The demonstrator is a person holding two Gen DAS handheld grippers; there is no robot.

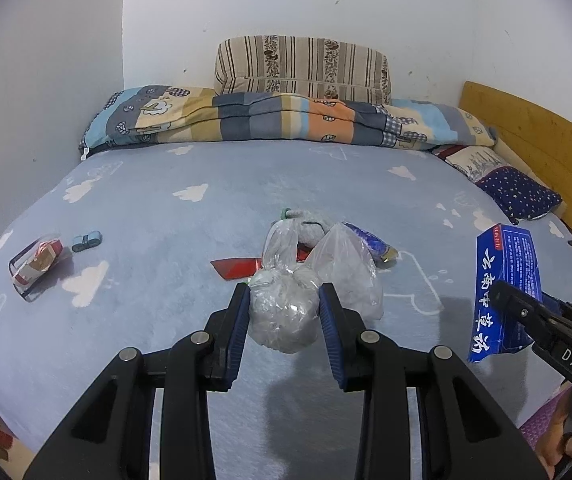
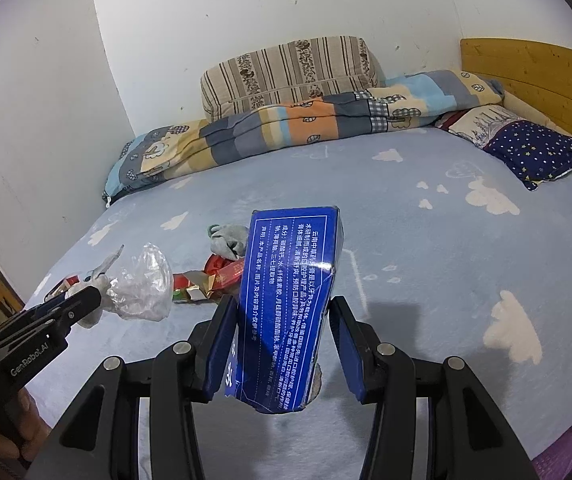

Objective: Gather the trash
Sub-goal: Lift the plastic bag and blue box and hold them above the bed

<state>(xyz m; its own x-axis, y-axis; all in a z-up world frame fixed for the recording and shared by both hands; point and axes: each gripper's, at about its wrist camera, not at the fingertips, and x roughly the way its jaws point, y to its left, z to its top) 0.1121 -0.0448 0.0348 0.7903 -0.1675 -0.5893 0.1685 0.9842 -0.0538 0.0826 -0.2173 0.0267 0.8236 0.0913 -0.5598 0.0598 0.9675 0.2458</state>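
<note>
Left hand-held gripper (image 1: 284, 312) pinching crumpled plastic bag (image 1: 282, 312); right hand-held gripper (image 2: 282, 344) clamping blue box (image 2: 292, 300), long axis toward 12 o'clock. Red wrapper (image 1: 238, 268) on bed (image 1: 166, 208) at 11 o'clock, nearer left.

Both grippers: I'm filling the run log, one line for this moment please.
left gripper: shut on plastic bag | right gripper: shut on blue box | bed: wrappers remain

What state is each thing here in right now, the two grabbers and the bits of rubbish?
Left gripper: shut on the clear plastic bag, held above the bed.
Right gripper: shut on the blue box, dented, lifted.
Red wrapper: flat on the bed sheet.
Cigarette pack: crushed, lying on the sheet.
</note>
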